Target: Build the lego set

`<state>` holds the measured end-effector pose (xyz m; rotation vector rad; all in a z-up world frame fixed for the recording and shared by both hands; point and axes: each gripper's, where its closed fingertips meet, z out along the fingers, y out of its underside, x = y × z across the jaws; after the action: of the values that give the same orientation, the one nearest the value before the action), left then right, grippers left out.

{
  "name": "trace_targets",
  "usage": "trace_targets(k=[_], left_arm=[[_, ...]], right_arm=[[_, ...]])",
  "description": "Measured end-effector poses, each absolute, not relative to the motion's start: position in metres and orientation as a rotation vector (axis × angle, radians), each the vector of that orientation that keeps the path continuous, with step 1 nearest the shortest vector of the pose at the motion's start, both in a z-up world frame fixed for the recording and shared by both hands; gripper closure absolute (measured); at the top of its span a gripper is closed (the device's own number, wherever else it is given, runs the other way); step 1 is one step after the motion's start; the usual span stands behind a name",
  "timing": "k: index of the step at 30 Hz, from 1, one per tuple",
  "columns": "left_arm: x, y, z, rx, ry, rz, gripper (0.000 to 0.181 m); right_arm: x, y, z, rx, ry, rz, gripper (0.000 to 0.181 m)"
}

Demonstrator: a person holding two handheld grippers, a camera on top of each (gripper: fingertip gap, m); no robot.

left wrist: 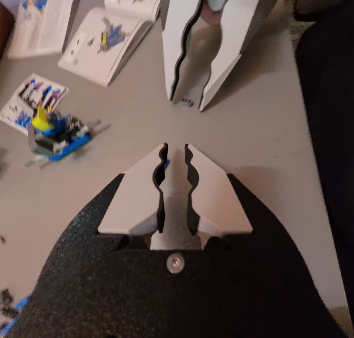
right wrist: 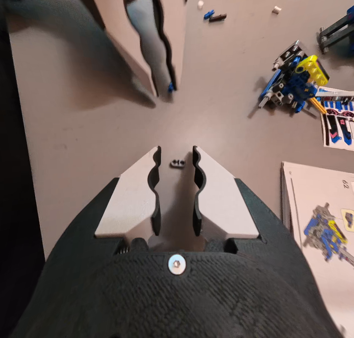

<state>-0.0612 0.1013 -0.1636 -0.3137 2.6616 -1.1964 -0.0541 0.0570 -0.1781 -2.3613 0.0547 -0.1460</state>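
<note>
My left gripper [left wrist: 176, 145] is a little open, low over the grey table. A small blue piece [left wrist: 167, 163] sits against the inner pad of its left finger; I cannot tell whether it is gripped. The right wrist view shows this gripper [right wrist: 164, 92] with the blue piece [right wrist: 170, 87] at its tips. My right gripper [right wrist: 176, 147] is open, with a small dark grey two-hole piece [right wrist: 177, 164] lying on the table between its fingertips. The left wrist view shows that gripper [left wrist: 185, 104] and the piece [left wrist: 186, 102]. The partly built blue, black and yellow model [left wrist: 57, 137] [right wrist: 295, 83] stands off to the side.
An open instruction book [left wrist: 107, 41] [right wrist: 316, 213], a second booklet [left wrist: 42, 22] and a sticker sheet [left wrist: 32, 102] [right wrist: 337, 123] lie near the model. Loose small pieces [right wrist: 214, 16] and a dark sub-assembly [right wrist: 337, 31] lie farther off. The table edge [left wrist: 306, 98] runs close beside both grippers. Some 5 centimeters of space lies between my two pairs of fingers. From either gripper's tips it is about 25 centimeters to the dark sub-assembly [right wrist: 337, 31].
</note>
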Motion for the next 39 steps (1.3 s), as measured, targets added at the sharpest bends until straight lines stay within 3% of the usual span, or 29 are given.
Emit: trace_targets(k=[1,13,19,23,29,32,34,39], left_arm=[[-0.064,0.093,-0.158,-0.262,2.659,-1.214,0.168],[-0.070,0.044,-0.179,-0.440,2.815,-1.132,0.171],[-0.041,0.094,-0.168,-0.653,2.624,-1.046,0.173],[-0.028,0.122,-0.169,-0.674,2.614,-0.955,0.171],[-0.018,0.118,-0.184,-0.470,2.723,-0.778,0.169],[-0.017,0.109,-0.186,-0.464,2.747,-0.802,0.179],[-0.010,0.099,-0.177,-0.578,2.672,-0.936,0.179],[-0.004,0.055,-0.067,-1.036,2.012,-2.238,0.179]], right_arm=[[-0.054,0.050,-0.179,-2.388,0.027,-0.186,0.148],[-0.037,0.026,-0.174,-2.274,0.093,-0.326,0.165],[-0.053,0.049,-0.180,-2.262,-0.078,-0.229,0.157],[-0.053,0.060,-0.181,-2.273,-0.071,-0.213,0.169],[-0.050,0.072,-0.179,-2.290,0.038,-0.220,0.155],[-0.047,0.063,-0.163,-2.239,0.059,-0.262,0.154],[-0.040,0.053,-0.153,-2.195,0.127,-0.275,0.156],[-0.025,0.055,-0.114,-1.912,0.346,-0.221,0.154]])
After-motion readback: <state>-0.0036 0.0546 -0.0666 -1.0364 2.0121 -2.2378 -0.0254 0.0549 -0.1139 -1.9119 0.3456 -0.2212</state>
